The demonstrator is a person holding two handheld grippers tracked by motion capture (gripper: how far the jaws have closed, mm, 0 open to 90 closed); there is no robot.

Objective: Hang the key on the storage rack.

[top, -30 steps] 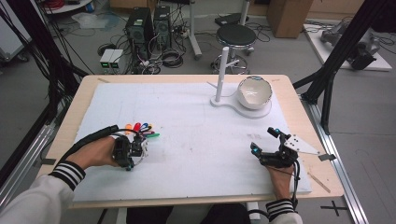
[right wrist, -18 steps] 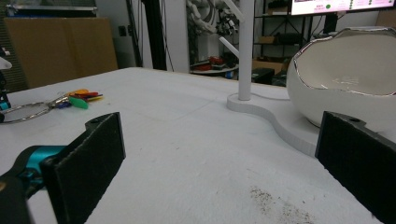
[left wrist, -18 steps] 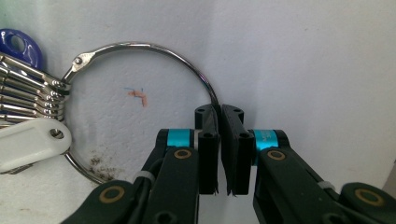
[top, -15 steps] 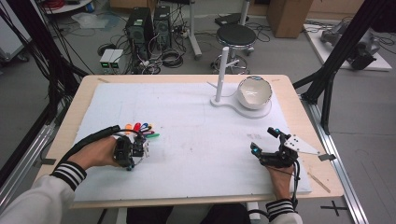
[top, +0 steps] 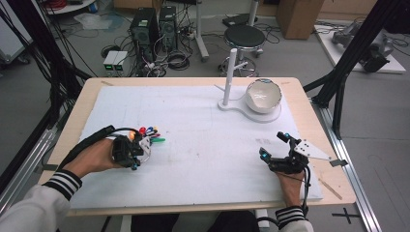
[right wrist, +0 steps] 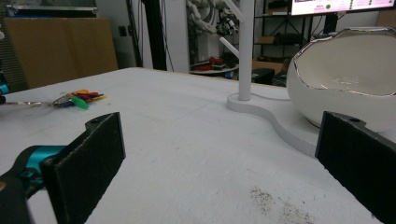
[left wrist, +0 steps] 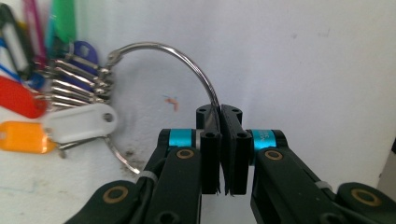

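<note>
From up high, the white mat [top: 203, 140] covers most of the wooden table [top: 87, 96]. The left gripper [top: 137, 151] sits at about eight o'clock on the mat, held in the person's left hand [top: 94, 157]. Right at its tip lies the key ring [top: 145, 145], with its bright tags [top: 151, 134] fanned out toward one o'clock from the gripper. The right gripper [top: 274, 146] rests at about four o'clock on the mat, well apart from the keys. A white bowl [top: 263, 95] sits on a white stand [top: 231, 104] with a thin post, up at one o'clock.

In the left gripper view, the two black jaws are pressed together on the thin metal wire of the key ring [left wrist: 187, 58]. The wire curves up and over toward ten o'clock, where the tags [left wrist: 32, 102] hang in a bunch: red, orange, white, purple and green. The ring lies on the white mat [left wrist: 317, 70].

In the right gripper view, the two black jaws stand wide apart with only the mat [right wrist: 196, 154] between them. The bowl [right wrist: 345, 79] is near, at two o'clock. The stand's post [right wrist: 246, 51] rises at twelve o'clock. The key ring with its tags [right wrist: 77, 99] lies far off at ten o'clock.
</note>
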